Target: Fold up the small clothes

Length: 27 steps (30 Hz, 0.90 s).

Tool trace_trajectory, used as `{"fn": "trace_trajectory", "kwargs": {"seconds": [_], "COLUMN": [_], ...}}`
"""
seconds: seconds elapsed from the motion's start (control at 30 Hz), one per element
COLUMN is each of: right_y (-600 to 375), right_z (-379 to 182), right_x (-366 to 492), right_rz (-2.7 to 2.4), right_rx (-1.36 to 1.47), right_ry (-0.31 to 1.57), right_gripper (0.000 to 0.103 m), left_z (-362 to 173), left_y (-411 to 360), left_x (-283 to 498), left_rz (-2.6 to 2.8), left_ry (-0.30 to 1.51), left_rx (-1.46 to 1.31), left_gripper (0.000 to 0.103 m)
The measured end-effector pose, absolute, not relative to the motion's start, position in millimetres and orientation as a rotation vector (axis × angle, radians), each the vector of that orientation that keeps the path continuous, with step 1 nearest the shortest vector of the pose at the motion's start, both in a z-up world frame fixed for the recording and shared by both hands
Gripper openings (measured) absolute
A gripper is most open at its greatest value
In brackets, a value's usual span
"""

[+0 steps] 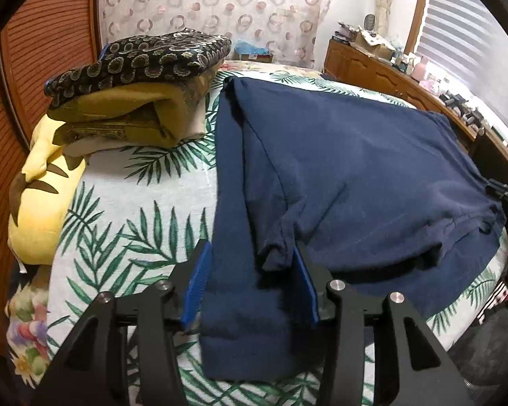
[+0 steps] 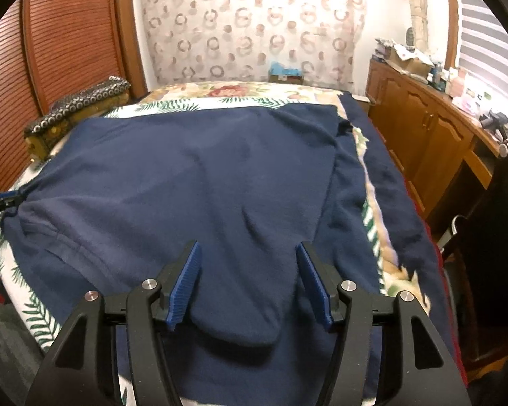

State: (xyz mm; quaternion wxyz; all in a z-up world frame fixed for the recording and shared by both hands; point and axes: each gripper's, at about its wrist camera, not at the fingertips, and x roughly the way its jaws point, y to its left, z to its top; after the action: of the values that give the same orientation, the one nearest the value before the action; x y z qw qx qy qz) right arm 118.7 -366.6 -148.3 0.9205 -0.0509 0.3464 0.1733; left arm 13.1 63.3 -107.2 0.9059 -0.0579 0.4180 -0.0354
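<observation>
1. The navy garment (image 1: 355,169) lay spread on the leaf-print bedcover (image 1: 125,237), with one sleeve folded in across its body. I judged it soft, light and limp, a fleece-like knit that would sag and bunch unless taken at a hem or sleeve end.
2. My left gripper (image 1: 250,284) stood released, its blue pads either side of the sleeve cuff (image 1: 274,257) and not clenched on it.
3. My right gripper (image 2: 247,287) was likewise spread wide, straddling a rounded flap (image 2: 240,321) of the garment; that edge seemed the natural hold.
4. In the right wrist view a gripper tip at the left edge touched a bunched corner; I could not tell whether it pinched cloth.
5. A stack of folded clothes (image 1: 135,91) sat near the garment, beside a yellow plush (image 1: 47,203).
6. A cardboard box (image 1: 372,42) on the wooden cabinet (image 1: 372,71) held items too small to identify.
</observation>
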Motion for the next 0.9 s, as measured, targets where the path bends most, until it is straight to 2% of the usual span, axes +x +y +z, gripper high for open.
{"fn": "trace_trajectory", "kwargs": {"seconds": [0.3,0.33,0.37,0.4,0.47,0.5,0.9], "right_y": [-354.8,-355.6,-355.3,-355.0,-357.0,-356.9,-358.3], "right_z": [-168.2,-168.3,-168.8,-169.0,-168.9,-169.2,-166.2], "right_x": [125.0,125.5,125.6,125.5,125.9,125.9,124.5], "right_rz": [0.321,0.321,0.322,0.322,0.321,0.321,0.337], "right_rx": [-0.133,-0.127,-0.129,-0.132,-0.129,-0.13,-0.101], "right_ry": [0.739,0.739,0.739,0.737,0.737,0.737,0.735], "right_gripper": [0.069,0.069,0.069,0.07,0.07,0.07,0.071], "left_z": [-104.9,-104.9,-105.0,-104.9,-103.1,-100.4,-14.6], "left_y": [61.3,60.5,58.7,57.0,54.1,52.7,-4.9], "left_x": [20.5,21.9,23.3,24.1,25.9,26.2,34.7], "left_rz": [-0.135,-0.146,-0.155,-0.157,-0.164,-0.171,-0.366], "left_ry": [0.865,0.864,0.863,0.861,0.852,0.837,0.635], "left_rx": [-0.176,-0.179,-0.174,-0.169,-0.163,-0.165,-0.122], "left_gripper": [0.046,0.04,0.029,0.026,0.008,0.006,0.004]}}
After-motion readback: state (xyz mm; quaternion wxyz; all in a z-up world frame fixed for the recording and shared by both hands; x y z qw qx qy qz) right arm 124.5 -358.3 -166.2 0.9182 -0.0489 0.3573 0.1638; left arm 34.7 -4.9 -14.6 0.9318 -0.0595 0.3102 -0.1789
